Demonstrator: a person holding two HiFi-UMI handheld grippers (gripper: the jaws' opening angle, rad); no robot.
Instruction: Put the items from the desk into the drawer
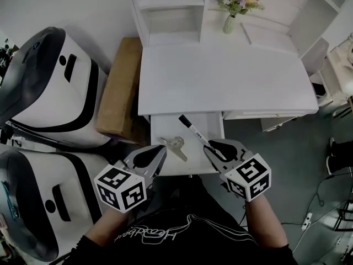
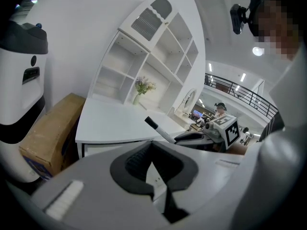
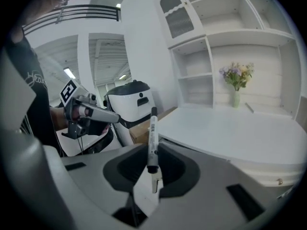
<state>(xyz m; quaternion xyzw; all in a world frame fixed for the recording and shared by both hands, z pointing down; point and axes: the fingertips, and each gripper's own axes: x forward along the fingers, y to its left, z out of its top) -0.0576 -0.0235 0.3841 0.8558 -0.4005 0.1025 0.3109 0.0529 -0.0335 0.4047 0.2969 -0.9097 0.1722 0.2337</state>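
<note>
Head view is showing you standing at a white desk [image 1: 220, 76], with its drawer [image 1: 165, 127] open toward you under the near edge. Your right gripper [image 1: 214, 151] is pinching a black-and-white marker [image 1: 194, 131] by its near end, over the right half of the drawer. The marker's dark tip is pointing away toward the far left.

Your left gripper [image 1: 157, 154] is hovering over the near left of the drawer. Its jaws are resting together with nothing between them.

The marker is looking light, stiff and smooth-barrelled. Because you are holding it so close to one end, it is likely to swivel or slip between the jaws. A hold nearer the middle of the barrel would probably be steadier. It does not appear fragile, so letting it go low over the drawer floor should be safe.

A small pale object [image 1: 176, 144] is lying in the drawer, left of the marker, but it is too small to identify. Both grippers and your arms are covering the drawer's near part and front. The print on the marker's barrel, showing in the right gripper view, is too fine to read. The desk top is showing no loose items, though its far shelves are only partly showing.
</note>
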